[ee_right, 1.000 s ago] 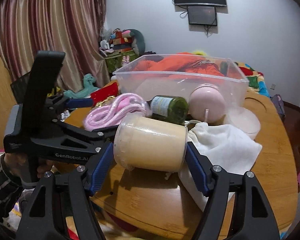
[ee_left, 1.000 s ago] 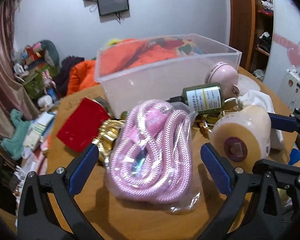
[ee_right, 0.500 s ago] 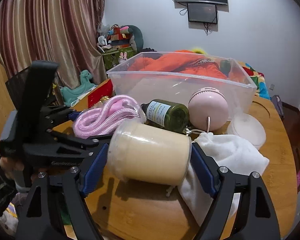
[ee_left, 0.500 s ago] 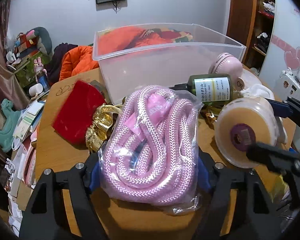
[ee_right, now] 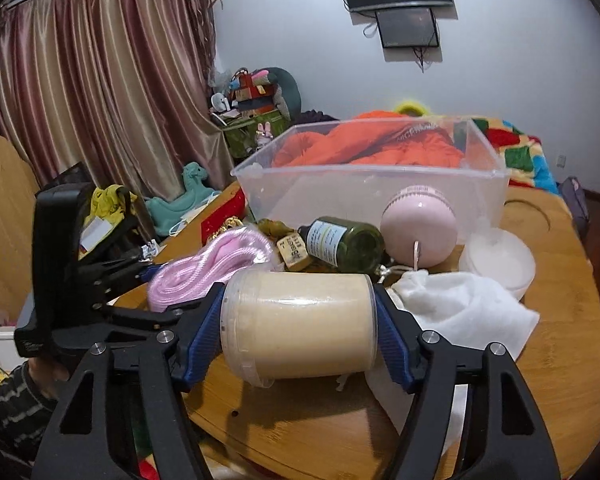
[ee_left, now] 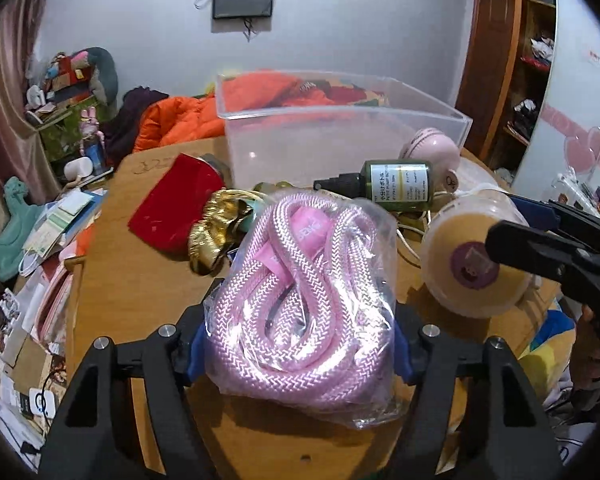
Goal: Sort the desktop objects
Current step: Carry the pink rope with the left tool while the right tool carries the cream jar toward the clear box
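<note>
A pink coiled rope in a clear bag [ee_left: 300, 280] lies on the wooden table [ee_left: 140, 300] between the blue pads of my left gripper [ee_left: 298, 356]. Its jaws are closing and the pads press the bag's sides. A cream-filled clear jar [ee_right: 300, 328] lies on its side, end to end between the pads of my right gripper [ee_right: 300, 344], whose jaws are closing on it. From the left wrist the jar [ee_left: 472, 264] shows its purple-labelled end. A clear plastic bin [ee_right: 360, 192] stands behind.
In front of the bin lie a green bottle [ee_right: 340, 242], a pink round device [ee_right: 418, 228], a white cloth [ee_right: 460, 308] and a white bowl [ee_right: 500, 260]. A red pouch [ee_left: 176, 204] and a gold item [ee_left: 216, 228] sit left of the rope. Clutter lines the table's left edge.
My left gripper went from wide open beside the rope bag to closed against its sides, and moved in closer. The jar stays between the right gripper's pads.
</note>
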